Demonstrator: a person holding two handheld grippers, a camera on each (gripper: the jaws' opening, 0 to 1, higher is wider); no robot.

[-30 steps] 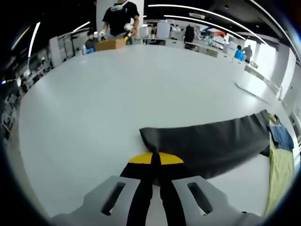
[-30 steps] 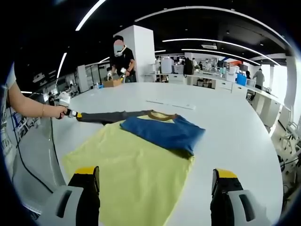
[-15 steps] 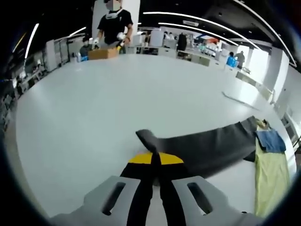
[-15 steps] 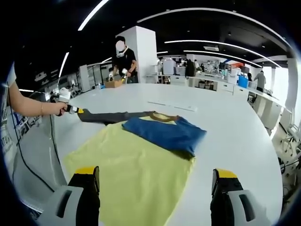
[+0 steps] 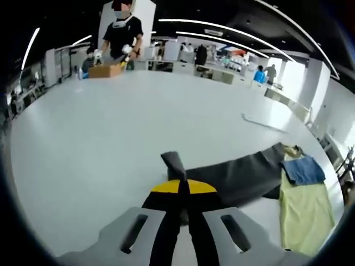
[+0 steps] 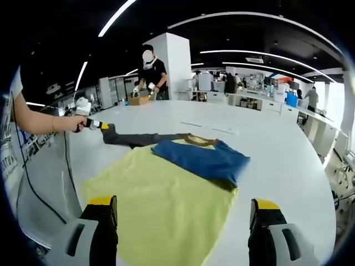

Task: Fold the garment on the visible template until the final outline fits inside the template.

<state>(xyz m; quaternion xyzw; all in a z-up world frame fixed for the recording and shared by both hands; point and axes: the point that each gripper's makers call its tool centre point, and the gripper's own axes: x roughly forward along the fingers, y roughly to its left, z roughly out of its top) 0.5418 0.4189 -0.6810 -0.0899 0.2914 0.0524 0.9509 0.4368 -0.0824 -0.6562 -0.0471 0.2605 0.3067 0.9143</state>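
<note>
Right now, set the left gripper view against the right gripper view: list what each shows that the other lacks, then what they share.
The left gripper view alone shows the left gripper from behind, jaws shut on the dark sleeve.

The right gripper view alone shows the right gripper, jaws wide apart and holding nothing, and the person's forearm gripping the left gripper.

Both show the yellow template, the folded blue garment on it, the white table and a person in black at the far side.

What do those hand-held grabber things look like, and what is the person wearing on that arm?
Each gripper has pale grey moulded bodies carrying black jaws with yellow tips: left gripper, right gripper. A black cable hangs beneath the left one. The person's arm has a short white sleeve.
</note>
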